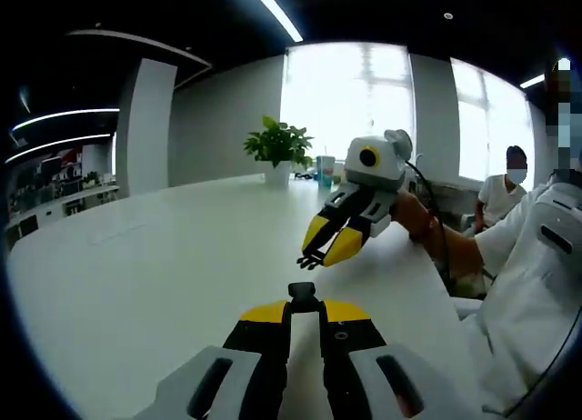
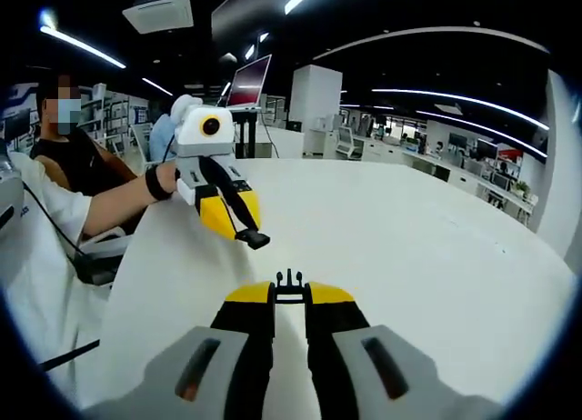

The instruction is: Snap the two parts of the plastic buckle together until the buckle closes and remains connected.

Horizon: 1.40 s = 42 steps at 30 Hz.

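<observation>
left claw point(image 1: 304, 297): jaws closed, pinching a small black part at tips
right claw point(image 2: 289, 282): jaws closed, small black pronged part at tips
pose: claws facing each other, apart, held mid-air

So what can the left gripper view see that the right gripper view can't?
The left gripper view looks toward a potted plant, a cup and bright windows. The right gripper view looks the other way, toward a monitor and rows of office desks. Both share the white table, the left gripper with its fingers shut on the blocky half of the black buckle, and the right gripper shut on the pronged half, facing each other and apart.
</observation>
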Tool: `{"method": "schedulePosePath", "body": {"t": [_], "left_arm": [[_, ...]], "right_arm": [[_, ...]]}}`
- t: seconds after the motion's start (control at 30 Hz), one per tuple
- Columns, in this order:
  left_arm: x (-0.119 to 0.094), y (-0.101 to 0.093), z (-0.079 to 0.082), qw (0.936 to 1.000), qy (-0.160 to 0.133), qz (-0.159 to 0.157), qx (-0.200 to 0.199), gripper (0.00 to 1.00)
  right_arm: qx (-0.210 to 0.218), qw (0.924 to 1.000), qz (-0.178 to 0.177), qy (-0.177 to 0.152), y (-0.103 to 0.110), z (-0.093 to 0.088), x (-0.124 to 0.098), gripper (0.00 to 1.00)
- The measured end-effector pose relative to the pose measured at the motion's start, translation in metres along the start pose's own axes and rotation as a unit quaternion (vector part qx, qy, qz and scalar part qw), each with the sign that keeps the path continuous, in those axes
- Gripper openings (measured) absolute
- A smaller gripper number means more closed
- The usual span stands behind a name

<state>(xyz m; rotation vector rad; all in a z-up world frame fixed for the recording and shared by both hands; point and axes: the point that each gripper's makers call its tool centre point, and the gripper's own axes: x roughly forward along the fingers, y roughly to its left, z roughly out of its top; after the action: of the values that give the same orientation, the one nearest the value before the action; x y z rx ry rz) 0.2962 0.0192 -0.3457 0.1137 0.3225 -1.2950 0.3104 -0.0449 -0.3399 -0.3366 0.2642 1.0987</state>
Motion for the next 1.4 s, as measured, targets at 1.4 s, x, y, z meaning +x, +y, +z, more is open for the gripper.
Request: {"method": "schedulePosePath", "body": {"t": [1.4], "left_arm": [[0.007,-0.028,-0.024,0.9957,0.053,-0.07,0.028,0.1]], "right_arm": [[0.009,0.9943,0.101,0.034,0.036,-0.016,0.002,0.11]]}}
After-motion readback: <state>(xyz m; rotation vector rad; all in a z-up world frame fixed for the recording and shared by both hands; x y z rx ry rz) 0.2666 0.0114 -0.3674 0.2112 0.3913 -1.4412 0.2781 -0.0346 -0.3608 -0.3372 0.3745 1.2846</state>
